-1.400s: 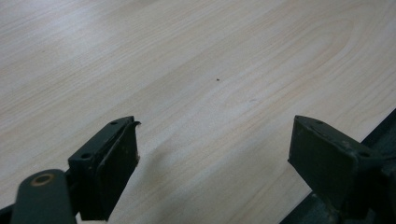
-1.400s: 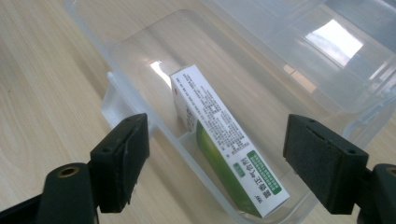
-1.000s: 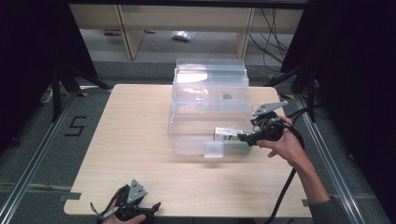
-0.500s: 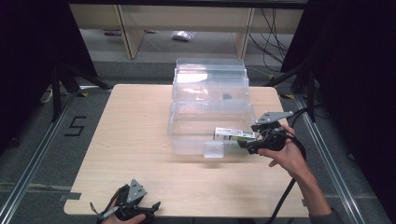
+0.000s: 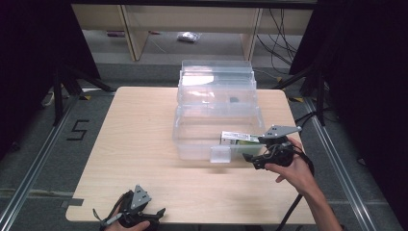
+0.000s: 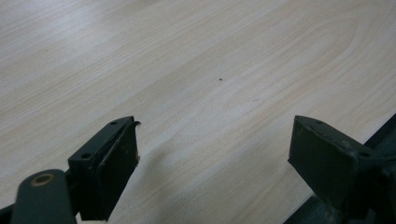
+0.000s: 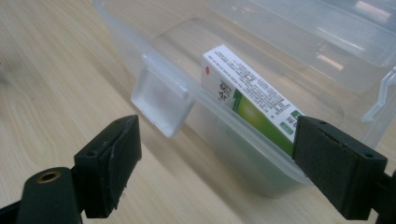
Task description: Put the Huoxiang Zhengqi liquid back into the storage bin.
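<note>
Since a moment ago the right gripper (image 5: 251, 159) has drawn back from the box toward the near right edge, its jaws having just been opening with nothing between them now; the left gripper (image 5: 144, 217) has not shifted.

Largest is the pale wooden table (image 5: 130, 144), with a clear plastic container (image 5: 192, 139) standing at its middle, its lid folded back behind it. A small square latch tab (image 5: 220, 154) hangs from the container's near wall. Inside, a white and green carton (image 5: 240, 139) leans against that near wall at the right end, tilted up on its edge. The right gripper sits just outside that wall, jaws spread wide and empty. The left gripper rests at the table's near edge, well apart from the container, its jaws also wide open over bare wood.
</note>
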`<state>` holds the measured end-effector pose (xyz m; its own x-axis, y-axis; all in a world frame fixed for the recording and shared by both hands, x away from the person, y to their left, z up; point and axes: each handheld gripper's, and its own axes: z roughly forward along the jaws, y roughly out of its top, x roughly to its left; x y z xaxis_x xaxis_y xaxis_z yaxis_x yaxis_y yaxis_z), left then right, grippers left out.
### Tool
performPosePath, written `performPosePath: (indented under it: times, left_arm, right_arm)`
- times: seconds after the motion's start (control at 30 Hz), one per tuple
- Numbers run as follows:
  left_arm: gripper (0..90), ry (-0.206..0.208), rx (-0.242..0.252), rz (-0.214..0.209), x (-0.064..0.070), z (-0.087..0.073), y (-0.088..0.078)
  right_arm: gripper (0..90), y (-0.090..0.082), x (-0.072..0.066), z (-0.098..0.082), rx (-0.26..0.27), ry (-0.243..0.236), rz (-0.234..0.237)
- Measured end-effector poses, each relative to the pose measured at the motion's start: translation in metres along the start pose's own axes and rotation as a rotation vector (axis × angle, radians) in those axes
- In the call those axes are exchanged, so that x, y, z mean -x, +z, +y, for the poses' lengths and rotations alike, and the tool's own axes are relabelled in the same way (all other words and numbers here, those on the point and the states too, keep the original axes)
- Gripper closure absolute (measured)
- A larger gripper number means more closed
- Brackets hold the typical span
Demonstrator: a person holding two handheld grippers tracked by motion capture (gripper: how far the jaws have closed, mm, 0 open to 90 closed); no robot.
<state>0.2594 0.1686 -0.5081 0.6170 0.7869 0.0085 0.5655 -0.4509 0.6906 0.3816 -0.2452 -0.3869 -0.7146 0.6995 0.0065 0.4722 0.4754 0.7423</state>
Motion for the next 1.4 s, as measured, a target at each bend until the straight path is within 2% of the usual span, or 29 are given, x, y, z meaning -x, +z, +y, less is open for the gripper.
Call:
performPosePath:
  times: [0.03, 0.17, 0.23, 0.27, 0.3, 0.33, 0.37, 0.4, 0.47, 0.5, 0.57, 0.67, 0.7, 0.73, 0.77, 0.83, 0.87, 0.9, 0.97, 1.0, 1.1, 1.13, 1.2, 1.23, 1.3, 1.33, 1.4]
  left_arm:
    - [15.1, 0.0, -0.001, 0.0, 0.0, 0.0, 0.0]
    - [15.1, 0.0, 0.0, 0.0, 0.0, 0.0, 0.0]
    - [15.1, 0.0, 0.0, 0.0, 0.0, 0.0, 0.0]
    - [15.1, -0.001, 0.001, 0.001, 0.0, 0.0, 0.0]
    - [15.1, 0.001, -0.002, -0.002, 0.0, 0.0, -0.001]
    - [15.1, 0.0, 0.001, 0.001, 0.0, 0.0, 0.0]
    - [15.1, 0.0, 0.001, 0.001, 0.0, 0.0, 0.0]
    - [15.1, 0.001, -0.001, -0.002, 0.0, 0.0, -0.001]
    - [15.1, 0.0, 0.0, 0.001, 0.0, 0.0, 0.0]
    - [15.1, 0.0, 0.0, 0.001, 0.0, 0.0, 0.0]
    - [15.1, -0.001, 0.001, -0.001, 0.0, 0.0, 0.0]
    - [15.1, 0.003, -0.003, -0.003, 0.0, 0.0, -0.001]
    - [15.1, 0.003, -0.002, -0.003, 0.0, 0.0, -0.001]
    - [15.1, 0.003, -0.003, -0.003, 0.0, 0.0, -0.001]
    - [15.1, 0.003, -0.003, -0.003, 0.0, 0.0, -0.001]
    - [15.1, 0.004, -0.001, -0.001, -0.001, 0.0, -0.001]
    - [15.1, 0.004, -0.001, -0.001, -0.001, 0.0, -0.001]
    - [15.1, 0.003, -0.001, -0.001, 0.0, 0.0, -0.001]
    - [15.1, -0.013, 0.014, 0.018, 0.001, -0.001, 0.0]
    - [15.1, -0.012, 0.01, 0.006, 0.0, -0.001, 0.0]
    - [15.1, -0.014, 0.014, 0.006, 0.001, -0.001, -0.001]
    - [15.1, -0.012, 0.004, 0.009, 0.001, -0.001, -0.002]
    - [15.1, -0.015, 0.015, 0.009, 0.0, -0.001, -0.001]
    - [15.1, -0.017, 0.017, 0.009, 0.0, -0.001, -0.001]
    - [15.1, -0.015, 0.015, 0.005, 0.0, -0.001, -0.001]
    - [15.1, -0.015, 0.015, 0.005, 0.0, -0.001, -0.001]
    - [15.1, -0.015, 0.015, 0.004, 0.001, -0.001, -0.001]
  right_arm:
    - [16.5, 0.001, 0.0, -0.001, 0.009, -0.019, -0.01]
    - [17.2, 0.003, -0.006, -0.005, 0.006, 0.005, 0.005]
    - [17.2, 0.005, -0.005, -0.006, 0.02, -0.029, -0.002]
    - [16.8, 0.005, -0.006, -0.007, 0.016, -0.024, 0.005]
    - [16.8, 0.004, -0.01, -0.008, 0.011, 0.017, 0.006]
    - [16.8, 0.005, -0.008, -0.008, 0.026, -0.015, -0.002]
    - [16.9, 0.005, -0.011, -0.01, 0.018, 0.003, 0.011]
    - [17.0, 0.005, -0.011, -0.01, 0.021, -0.005, 0.014]
    - [17.2, 0.004, -0.014, -0.012, 0.02, 0.007, 0.007]
    - [17.4, 0.005, -0.014, -0.013, 0.024, -0.012, 0.01]
    - [17.5, 0.004, -0.017, -0.016, 0.022, 0.012, 0.018]
    - [17.8, 0.005, -0.017, -0.02, 0.04, -0.007, 0.015]
    - [17.8, 0.006, -0.018, -0.022, 0.04, -0.003, 0.022]
    - [17.8, 0.006, -0.021, -0.025, 0.042, 0.021, 0.018]
    - [18.0, 0.006, -0.02, -0.025, 0.051, 0.008, 0.019]
    - [18.3, 0.007, -0.023, -0.029, 0.054, 0.036, 0.018]
    - [18.7, 0.007, -0.022, -0.031, 0.063, 0.009, 0.015]
    - [18.8, 0.006, -0.026, -0.033, 0.05, 0.059, 0.019]
    - [18.7, 0.008, -0.026, -0.037, 0.063, 0.023, 0.022]
    - [18.7, 0.009, -0.028, -0.04, 0.065, 0.027, 0.018]
    - [18.7, 0.01, -0.032, -0.047, 0.046, 0.047, 0.021]
    - [18.8, 0.013, -0.031, -0.05, 0.055, 0.03, 0.025]
    - [18.8, 0.014, -0.034, -0.054, 0.037, 0.061, 0.028]
    - [18.8, 0.015, -0.032, -0.056, 0.041, 0.039, 0.032]
    - [19.0, 0.015, -0.035, -0.059, 0.028, 0.086, 0.026]
    - [19.0, 0.015, -0.033, -0.061, 0.037, 0.071, 0.02]
    - [19.1, 0.015, -0.033, -0.064, 0.035, 0.074, 0.024]
